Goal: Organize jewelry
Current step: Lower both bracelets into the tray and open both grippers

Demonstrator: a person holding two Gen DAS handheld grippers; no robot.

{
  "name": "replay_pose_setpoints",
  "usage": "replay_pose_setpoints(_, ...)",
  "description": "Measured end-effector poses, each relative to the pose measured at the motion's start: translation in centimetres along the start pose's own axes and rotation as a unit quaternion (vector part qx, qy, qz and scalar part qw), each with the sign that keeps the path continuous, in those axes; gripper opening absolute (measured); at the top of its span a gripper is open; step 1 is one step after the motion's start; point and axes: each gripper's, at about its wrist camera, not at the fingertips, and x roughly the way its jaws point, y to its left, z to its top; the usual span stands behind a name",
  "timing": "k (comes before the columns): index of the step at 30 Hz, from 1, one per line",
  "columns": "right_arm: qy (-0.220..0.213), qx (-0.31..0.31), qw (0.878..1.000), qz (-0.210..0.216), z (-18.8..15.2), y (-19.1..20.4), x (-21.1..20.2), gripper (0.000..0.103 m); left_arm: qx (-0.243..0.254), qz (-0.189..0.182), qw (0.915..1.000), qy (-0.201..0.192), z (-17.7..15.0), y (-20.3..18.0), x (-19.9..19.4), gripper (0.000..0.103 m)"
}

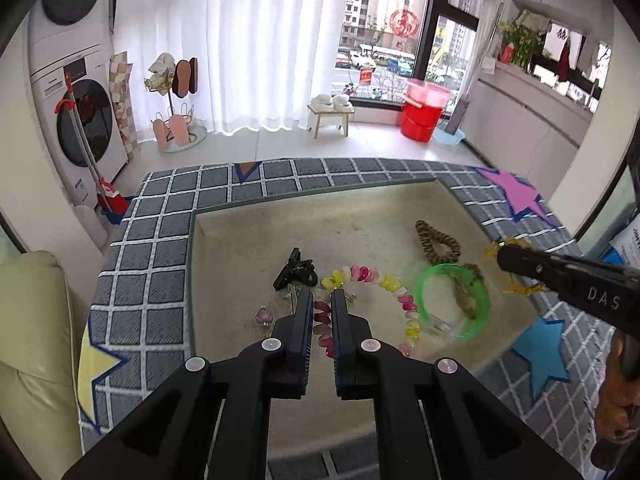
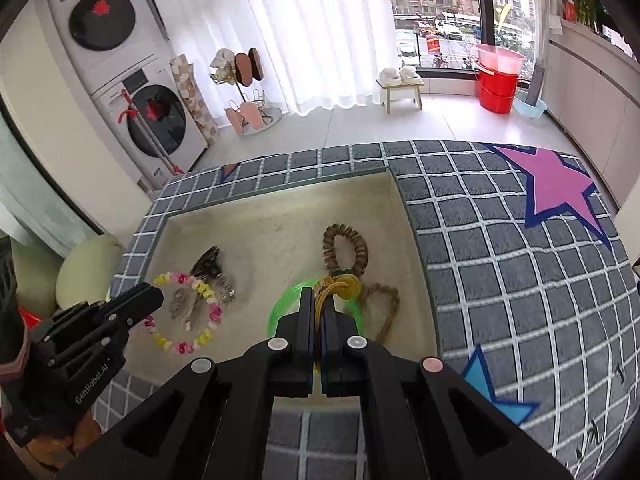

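The left tool (image 1: 322, 298) pinches the light, springy pink-and-yellow coil bracelet (image 1: 384, 284) at lower centre over the beige tray (image 1: 248, 232), while the right tool (image 2: 319, 300) clamps a limp yellow tasselled charm (image 2: 346, 285), best held by its cords.

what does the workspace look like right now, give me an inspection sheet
surface: beige tray set on a grey checked star-print cloth
job's things: pink-yellow bead bracelet, green bangle, brown coil tie, black hair clip, yellow cord charm
clutter: small metal pieces beside the clip
grippers: left gripper shut on the bead bracelet; right gripper shut on the yellow cord charm
cables: nothing seen
surroundings: stacked washers, white curtain, stool, red bucket
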Motion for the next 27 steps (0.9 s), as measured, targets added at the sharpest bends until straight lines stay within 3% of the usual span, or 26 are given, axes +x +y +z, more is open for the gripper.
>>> replay_pose_setpoints(12,0.030,0.008,0.999,-0.017,0.6,-1.9,4.5,0.002,0.030,0.043,0.9982,0.028,-0.4,-1.3,4.0,0.023)
replay_pose_setpoints(23,0.062,0.041,0.997,0.015,0.4,-3.0,4.9,0.004,0.035,0.062,0.9964,0.045,-0.8,-1.3,4.4,0.023)
replay_pose_setpoints(25,0.067,0.052,0.996,0.024,0.4,-3.1,4.8,0.008,0.035,0.064,0.9963,0.045,-0.8,-1.3,4.3,0.023)
replay_pose_setpoints(26,0.068,0.058,0.996,0.028,0.3,-3.1,4.7,0.020,0.035,0.064,0.9962,0.046,-0.8,-1.3,4.2,0.023)
replay_pose_setpoints(27,0.068,0.060,0.995,0.031,0.3,-3.1,4.7,0.043,0.035,0.064,0.9963,0.046,-0.8,-1.3,4.1,0.023)
